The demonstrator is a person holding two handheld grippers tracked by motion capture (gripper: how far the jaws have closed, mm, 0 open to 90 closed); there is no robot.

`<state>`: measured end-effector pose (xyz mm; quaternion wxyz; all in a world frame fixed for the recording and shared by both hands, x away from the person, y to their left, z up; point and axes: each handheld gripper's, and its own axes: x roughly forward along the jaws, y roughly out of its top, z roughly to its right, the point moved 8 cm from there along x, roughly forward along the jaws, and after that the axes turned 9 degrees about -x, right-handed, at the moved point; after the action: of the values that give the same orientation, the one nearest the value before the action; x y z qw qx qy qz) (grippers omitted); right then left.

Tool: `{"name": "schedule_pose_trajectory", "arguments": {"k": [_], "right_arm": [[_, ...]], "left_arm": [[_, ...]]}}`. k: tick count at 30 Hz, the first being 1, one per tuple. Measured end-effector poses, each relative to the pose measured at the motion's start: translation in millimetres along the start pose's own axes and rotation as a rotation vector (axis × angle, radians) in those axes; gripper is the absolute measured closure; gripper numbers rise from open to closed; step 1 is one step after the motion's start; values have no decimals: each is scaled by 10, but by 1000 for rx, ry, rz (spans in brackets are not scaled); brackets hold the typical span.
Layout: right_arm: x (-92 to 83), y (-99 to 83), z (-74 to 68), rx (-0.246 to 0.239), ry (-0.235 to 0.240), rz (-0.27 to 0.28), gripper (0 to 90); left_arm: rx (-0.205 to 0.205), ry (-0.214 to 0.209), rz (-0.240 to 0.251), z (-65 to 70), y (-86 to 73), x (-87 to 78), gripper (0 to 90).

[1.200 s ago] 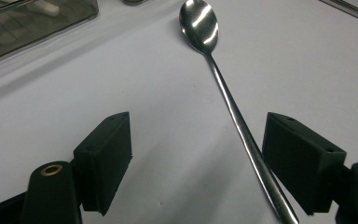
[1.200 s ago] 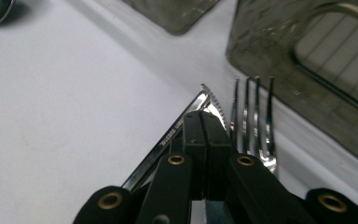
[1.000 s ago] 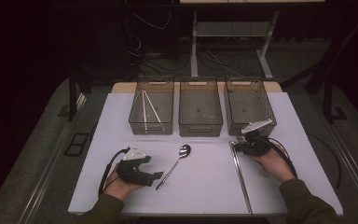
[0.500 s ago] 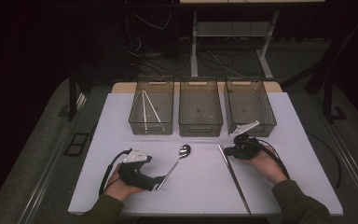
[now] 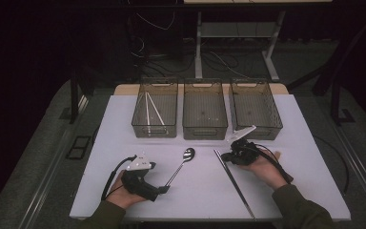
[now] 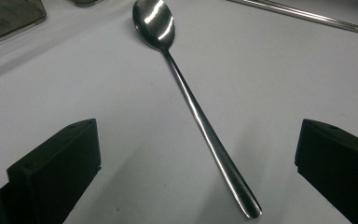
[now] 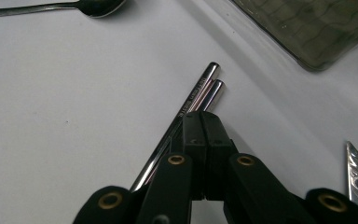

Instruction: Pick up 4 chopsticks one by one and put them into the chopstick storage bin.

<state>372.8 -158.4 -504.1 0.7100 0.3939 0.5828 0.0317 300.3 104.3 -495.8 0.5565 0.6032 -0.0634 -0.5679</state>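
Chopsticks are laid side by side on the table, under the closed right gripper; a grip cannot be told. Spoon is laid between the left gripper's jaws, just opened wide.

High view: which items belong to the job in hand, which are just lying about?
In play:
- spoon, between the open left gripper jaws
- metal chopsticks, under the shut right gripper
- three bins

Lying about:
- floor cables
- table legs behind
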Motion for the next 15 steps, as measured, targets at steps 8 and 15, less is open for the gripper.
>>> {"name": "schedule_pose_trajectory", "arguments": {"k": [8,15], "right_arm": [[-346,-31,-196,19,39,78,853],[-508,-275,-717,-49,140,64,900]], "left_arm": [[-3,6,-6,-13,-5,-4,0],[-3,11,-7,-13,-2,-8,2]]}}
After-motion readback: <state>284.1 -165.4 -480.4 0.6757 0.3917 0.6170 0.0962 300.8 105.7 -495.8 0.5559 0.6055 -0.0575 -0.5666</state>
